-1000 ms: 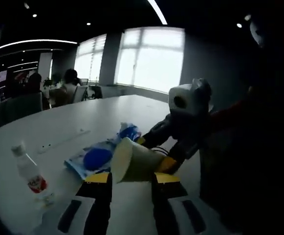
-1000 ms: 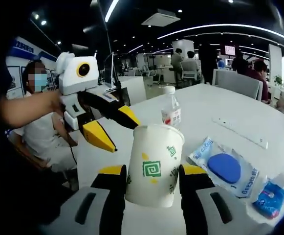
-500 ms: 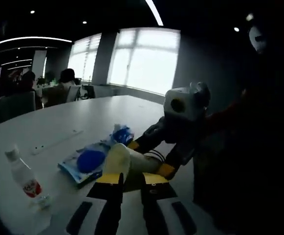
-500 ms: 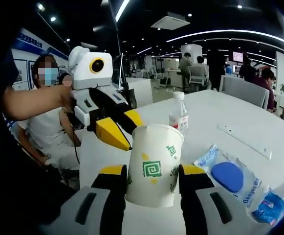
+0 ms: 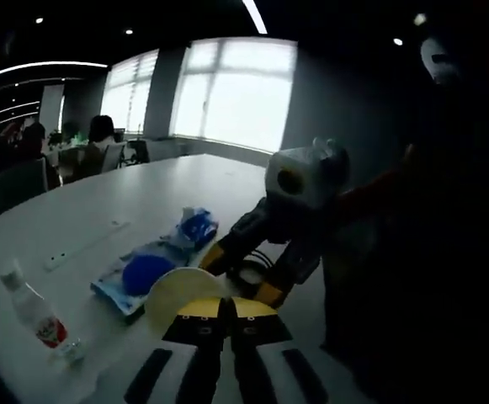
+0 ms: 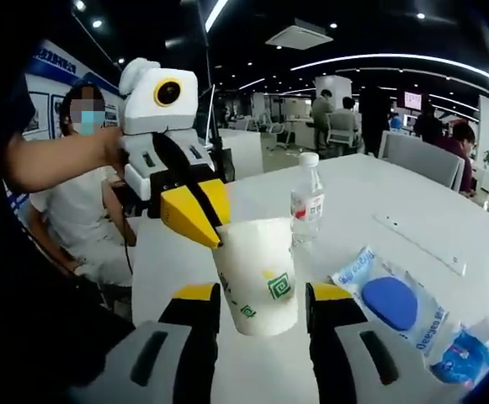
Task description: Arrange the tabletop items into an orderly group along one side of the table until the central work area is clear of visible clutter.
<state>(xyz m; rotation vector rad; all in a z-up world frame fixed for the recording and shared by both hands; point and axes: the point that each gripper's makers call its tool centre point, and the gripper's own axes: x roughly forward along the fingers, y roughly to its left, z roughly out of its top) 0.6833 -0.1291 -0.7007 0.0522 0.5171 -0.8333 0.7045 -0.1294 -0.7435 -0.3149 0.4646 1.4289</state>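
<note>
Right gripper view, going left to right: the left gripper [image 6: 200, 225] comes in from the upper left, held by a person's hand [image 6: 109, 147], and its yellow jaws are pinched together on the rim of the paper cup [image 6: 257, 273]. The cup sits just ahead of the right gripper [image 6: 261, 307], between its two jaws, tilted a bit. Those jaws stand wide, with a clear gap on each side of the cup, so they aren't squeezing it. Behind the cup, a little to the right, a water bottle [image 6: 308, 197] stands upright on the white table [image 6: 412, 210]. Further right, close to the right jaw, lies a flat packet with a blue disc [image 6: 387, 303], and past it a small blue wrapper [image 6: 465, 353].

Left gripper view: the bottle [image 5: 35, 316] is off to the left of the jaws, the packet [image 5: 139, 273] and wrapper [image 5: 195, 225] ahead-left. The left gripper's [image 5: 224, 308] jaws are nearly touching, clamped on the cup's [image 5: 181, 290] rim right at their tips. The right gripper [image 5: 244, 273] sits just beyond, reaching in from the right.
</note>
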